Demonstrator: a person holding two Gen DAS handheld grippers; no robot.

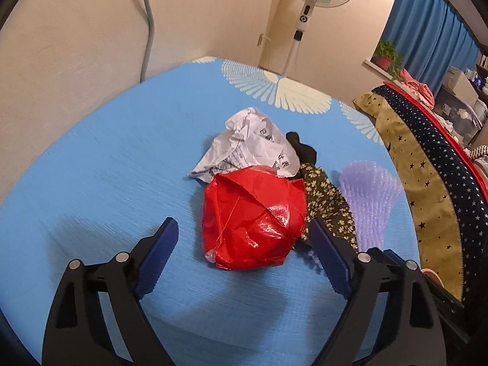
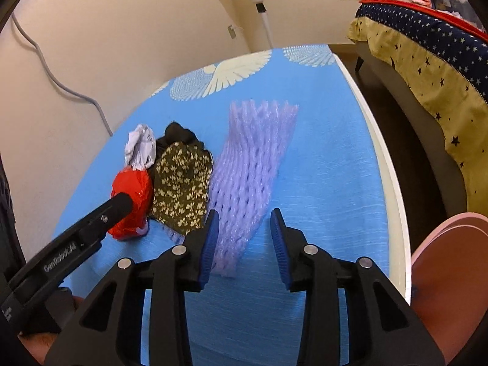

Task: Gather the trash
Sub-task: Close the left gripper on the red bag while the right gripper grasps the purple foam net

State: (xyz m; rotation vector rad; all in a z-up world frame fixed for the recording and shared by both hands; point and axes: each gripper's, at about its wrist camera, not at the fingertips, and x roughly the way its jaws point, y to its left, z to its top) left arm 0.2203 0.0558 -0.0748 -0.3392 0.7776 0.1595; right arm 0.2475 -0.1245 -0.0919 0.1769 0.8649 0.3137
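A crumpled red plastic bag (image 1: 254, 216) lies on the blue table (image 1: 106, 167), with a crumpled white paper (image 1: 250, 145) behind it. A floral dark cloth (image 1: 328, 201) and a black item (image 1: 303, 149) lie to its right, then a purple foam net (image 1: 370, 196). My left gripper (image 1: 244, 228) is open, its jaws either side of the near end of the red bag (image 2: 134, 195). My right gripper (image 2: 244, 224) is open over the near end of the foam net (image 2: 253, 164). The cloth (image 2: 183, 186) and the paper (image 2: 140, 146) show in the right wrist view too.
A standing fan (image 1: 308, 9) is behind the table by the wall. A bed with star-patterned cover (image 2: 427, 48) stands to the right across a dark floor gap. The table's white edge (image 2: 384, 164) runs along the right. A pink object (image 2: 451, 274) is at the lower right.
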